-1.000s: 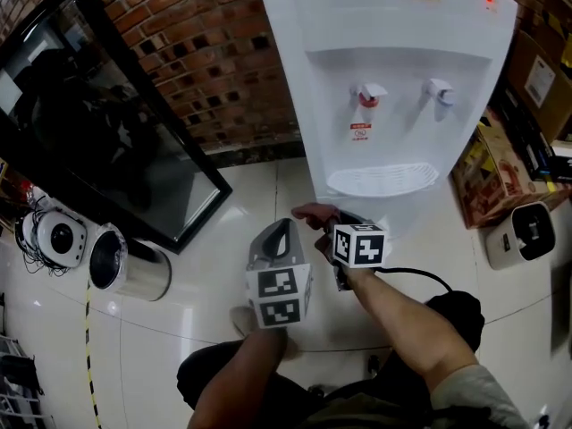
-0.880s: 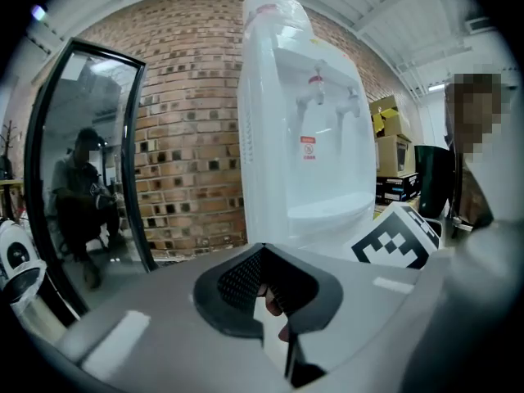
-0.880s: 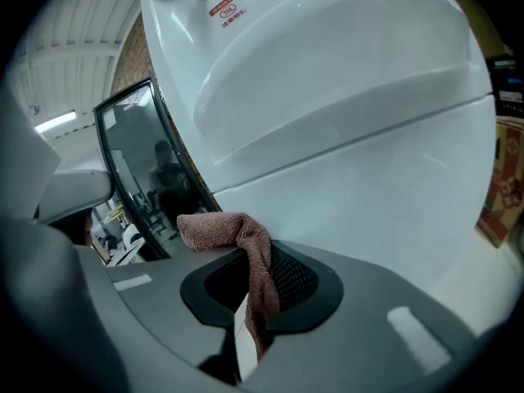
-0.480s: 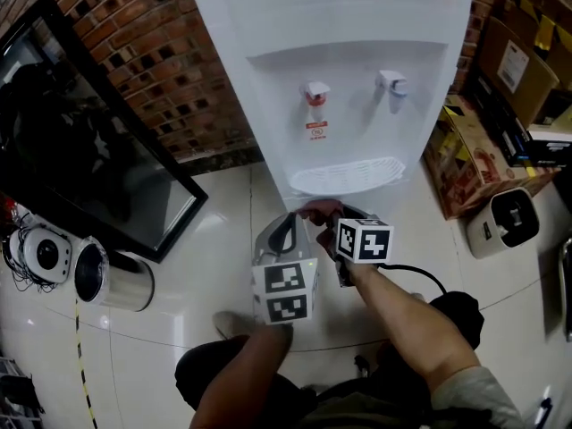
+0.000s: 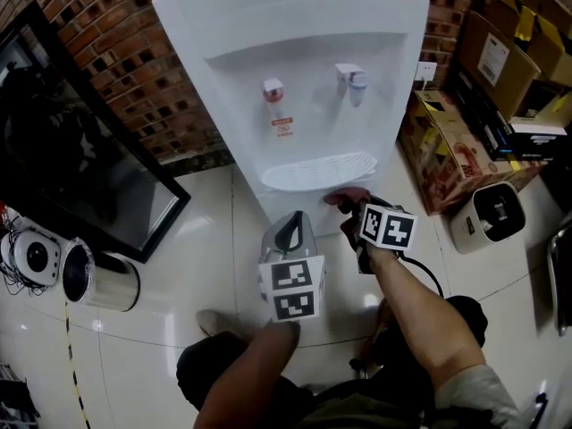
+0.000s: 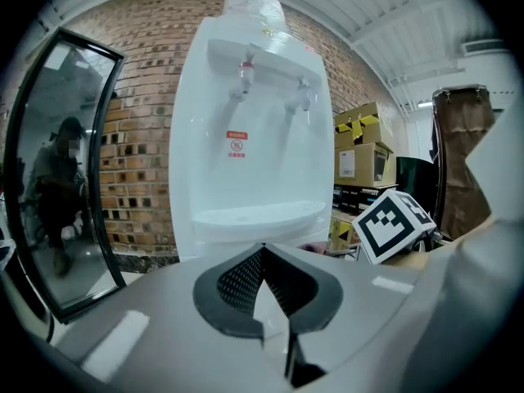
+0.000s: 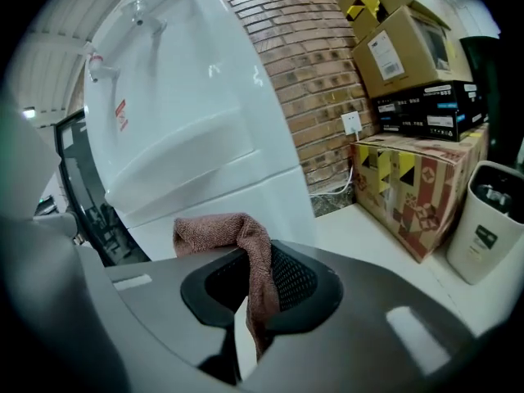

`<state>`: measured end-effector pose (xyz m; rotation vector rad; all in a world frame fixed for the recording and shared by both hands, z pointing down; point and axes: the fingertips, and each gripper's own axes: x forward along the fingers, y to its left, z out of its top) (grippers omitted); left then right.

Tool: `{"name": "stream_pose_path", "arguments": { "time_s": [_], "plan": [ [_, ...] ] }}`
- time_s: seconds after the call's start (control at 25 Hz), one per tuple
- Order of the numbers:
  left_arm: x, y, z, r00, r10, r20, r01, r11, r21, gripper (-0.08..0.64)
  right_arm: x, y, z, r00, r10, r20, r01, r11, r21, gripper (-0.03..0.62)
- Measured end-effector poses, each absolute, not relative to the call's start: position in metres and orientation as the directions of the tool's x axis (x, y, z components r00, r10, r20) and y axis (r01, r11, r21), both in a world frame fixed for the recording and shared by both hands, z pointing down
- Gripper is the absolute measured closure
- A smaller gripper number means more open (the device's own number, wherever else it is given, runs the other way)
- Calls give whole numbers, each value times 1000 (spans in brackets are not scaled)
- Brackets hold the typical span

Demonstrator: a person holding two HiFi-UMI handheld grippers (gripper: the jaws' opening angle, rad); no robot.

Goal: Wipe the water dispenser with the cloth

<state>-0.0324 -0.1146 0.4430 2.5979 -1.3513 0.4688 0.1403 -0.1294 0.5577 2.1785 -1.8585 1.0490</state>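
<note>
A glossy white tiled floor carries the water dispenser, a cardboard box near it, a white appliance and a steel canister.

Left claw and right claw: smooth grey plastic shells with black dimpled pads, each carrying a white cube printed with black square markers. A black cable trails from the right one. Short grey sleeve, dark trousers.

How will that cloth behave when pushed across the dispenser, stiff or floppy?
Probably floppy: the cloth droops over the right hand-held gripper that pinches it. Likely light, hanging from one pinch. Its fuzzy weave should drag, not slip, on the smooth water dispenser.
</note>
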Motion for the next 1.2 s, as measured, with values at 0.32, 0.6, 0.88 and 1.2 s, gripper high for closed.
{"name": "stream_pose_path", "arguments": {
  "time_s": [0.32, 0.6, 0.88, 1.2],
  "plan": [
    [2, -98, 458, 550, -747, 373, -816, -577, 48, 560, 193, -116, 552, 61, -856, 514, -861, -305, -406, 533],
    [13, -96, 470, 562, -729, 390, -810, -580, 84, 560, 200, -118, 551, 59, -864, 499, -867, -293, -404, 534],
    [10, -101, 459, 571, -738, 359, -807, -585, 81, 560, 203, -118, 553, 75, -869, 489, -865, -300, -402, 534],
    [-49, -109, 452, 489, -793, 363, -856, -517, 24, 560, 124, -105, 560, -11, -838, 545, -922, -203, -331, 532]
  ]
}}
